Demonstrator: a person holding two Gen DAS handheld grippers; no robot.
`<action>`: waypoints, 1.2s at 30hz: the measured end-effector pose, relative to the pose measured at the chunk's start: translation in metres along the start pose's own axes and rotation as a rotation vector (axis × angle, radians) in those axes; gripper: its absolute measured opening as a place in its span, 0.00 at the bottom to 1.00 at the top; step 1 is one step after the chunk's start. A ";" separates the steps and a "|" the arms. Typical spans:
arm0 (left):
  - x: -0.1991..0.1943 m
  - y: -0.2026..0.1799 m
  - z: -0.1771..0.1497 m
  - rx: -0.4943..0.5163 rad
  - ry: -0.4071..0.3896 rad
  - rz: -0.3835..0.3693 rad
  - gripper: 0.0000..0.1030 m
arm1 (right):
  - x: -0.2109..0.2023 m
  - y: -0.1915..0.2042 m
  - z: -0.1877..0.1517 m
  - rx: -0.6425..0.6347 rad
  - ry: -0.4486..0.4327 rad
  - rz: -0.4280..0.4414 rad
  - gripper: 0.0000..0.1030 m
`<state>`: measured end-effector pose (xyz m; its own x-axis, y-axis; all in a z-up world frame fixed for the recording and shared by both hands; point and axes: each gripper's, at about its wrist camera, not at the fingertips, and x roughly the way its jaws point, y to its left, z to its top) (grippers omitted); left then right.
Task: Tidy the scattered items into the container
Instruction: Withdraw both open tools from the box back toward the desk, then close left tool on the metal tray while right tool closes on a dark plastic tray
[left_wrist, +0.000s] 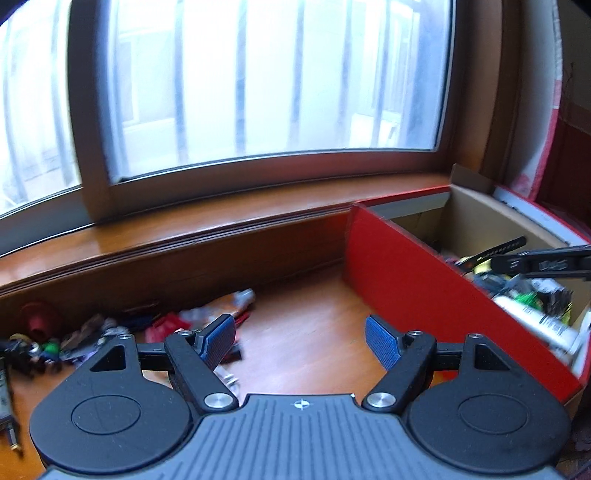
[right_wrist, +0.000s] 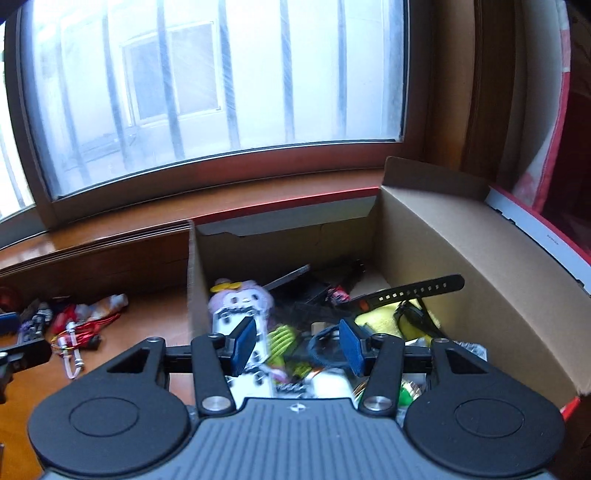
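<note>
A red cardboard box (left_wrist: 406, 273) stands on the right of the wooden table, with several items inside it. My left gripper (left_wrist: 301, 341) hovers open over bare wood just left of the box, nothing between its blue pads. Scattered items (left_wrist: 207, 317) lie to its left: crinkled packets, small toys, a red cap-like object (left_wrist: 37, 319). My right gripper (right_wrist: 297, 343) is open above the box (right_wrist: 461, 258), nothing held. Below it lie a purple and white plush (right_wrist: 240, 299), a black watch strap (right_wrist: 417, 290), a yellow item (right_wrist: 384, 317) and green pieces. Loose packets and a cord (right_wrist: 77, 328) remain on the table.
A raised wooden window sill (left_wrist: 184, 225) runs along the back under a barred window. The box's open lid (right_wrist: 535, 229) leans at the right against a red curtain. The other gripper's black body (right_wrist: 18, 354) shows at the left edge of the right wrist view.
</note>
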<state>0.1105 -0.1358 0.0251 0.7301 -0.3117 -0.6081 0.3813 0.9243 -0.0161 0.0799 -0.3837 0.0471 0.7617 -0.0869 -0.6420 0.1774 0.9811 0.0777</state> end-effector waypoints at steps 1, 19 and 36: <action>-0.002 0.006 -0.005 -0.001 0.006 0.017 0.77 | -0.004 0.004 -0.002 -0.002 -0.004 0.013 0.51; -0.059 0.136 -0.086 -0.206 0.140 0.274 0.78 | -0.004 0.146 -0.037 -0.194 0.051 0.354 0.54; -0.070 0.200 -0.113 -0.260 0.147 0.330 0.78 | 0.050 0.305 -0.049 -0.374 0.155 0.486 0.52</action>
<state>0.0716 0.0956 -0.0257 0.6929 0.0266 -0.7205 -0.0277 0.9996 0.0103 0.1417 -0.0805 0.0011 0.5960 0.3827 -0.7059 -0.4175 0.8986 0.1346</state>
